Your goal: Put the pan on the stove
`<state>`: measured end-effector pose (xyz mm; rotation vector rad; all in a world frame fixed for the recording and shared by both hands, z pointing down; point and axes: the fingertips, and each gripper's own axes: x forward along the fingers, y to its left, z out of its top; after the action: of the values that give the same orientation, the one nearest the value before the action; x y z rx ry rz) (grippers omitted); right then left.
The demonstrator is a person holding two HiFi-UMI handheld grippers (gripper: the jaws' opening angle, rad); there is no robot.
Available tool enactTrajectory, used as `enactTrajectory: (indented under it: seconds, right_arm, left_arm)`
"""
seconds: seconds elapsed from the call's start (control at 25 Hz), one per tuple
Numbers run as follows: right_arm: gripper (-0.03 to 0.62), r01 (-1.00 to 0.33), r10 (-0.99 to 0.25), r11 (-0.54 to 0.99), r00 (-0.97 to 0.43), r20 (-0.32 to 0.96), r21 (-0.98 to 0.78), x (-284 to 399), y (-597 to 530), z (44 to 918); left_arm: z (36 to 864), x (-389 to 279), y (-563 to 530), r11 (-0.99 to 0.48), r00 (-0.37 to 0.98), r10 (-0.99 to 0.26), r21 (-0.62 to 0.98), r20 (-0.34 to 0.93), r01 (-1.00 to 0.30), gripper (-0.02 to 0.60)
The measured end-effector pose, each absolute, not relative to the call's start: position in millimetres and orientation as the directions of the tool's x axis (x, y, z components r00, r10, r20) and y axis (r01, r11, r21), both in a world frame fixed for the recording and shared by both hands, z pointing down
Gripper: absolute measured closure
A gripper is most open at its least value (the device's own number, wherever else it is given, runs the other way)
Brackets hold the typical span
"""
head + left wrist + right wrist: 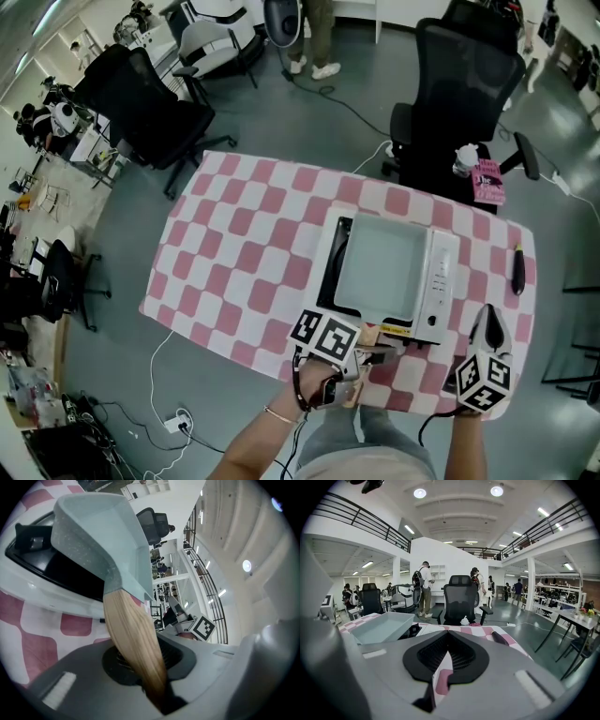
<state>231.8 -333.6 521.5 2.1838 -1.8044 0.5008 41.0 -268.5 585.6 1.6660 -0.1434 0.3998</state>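
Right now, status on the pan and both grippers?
Left gripper shut on pan handle. Right gripper shut, empty, beside stove. Pan sits over stove. No obstruction seen.

The square, pale blue-green pan [380, 267] sits over the black top of the white stove [441, 281], covering most of it; its wooden handle [133, 634] juts off the stove's near edge.

We note a table [234, 244] under a pink-and-white checked cloth. A white stove [439, 281] sits right of centre, close to the near edge. A dark pen [517, 270] lies alone by the right edge. At the far right corner we see a pink book [488, 181], its footing unclear.
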Motion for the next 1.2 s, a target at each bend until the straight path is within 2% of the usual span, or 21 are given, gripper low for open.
enactTrajectory:
  seconds: [0.36,0.56,0.8,1.2]
  right_arm:
    - [0.585,-0.981,-0.893,-0.194,0.168,0.418,-0.019,231.9,-328.2,518.2]
    - [0.585,-0.979,-0.892,-0.204,0.178,0.415,-0.019,236.2,-322.5,515.2]
    - [0.585,-0.977,-0.894,-0.210,0.181,0.410,-0.025,236.8,-318.1,512.9]
    - [0.585,-0.978,-0.903,-0.203,0.172,0.394,-0.038,236.0,-315.7,505.6]
  left_arm:
    - [585.8,41.3,-265.6,-0.156,0.921,0.157,0.930,0.357,-0.334,0.494]
    - [582.4,43.1,-264.1,-0.168,0.919,0.161,0.927,0.361,-0.335,0.430]
    - [582.1,42.2,-264.2,-0.175,0.914,0.157,0.921,0.375,-0.348,0.402]
    - [583.5,21.8,-271.3,-0.171,0.897,0.081,0.892,0.436,-0.418,0.342]
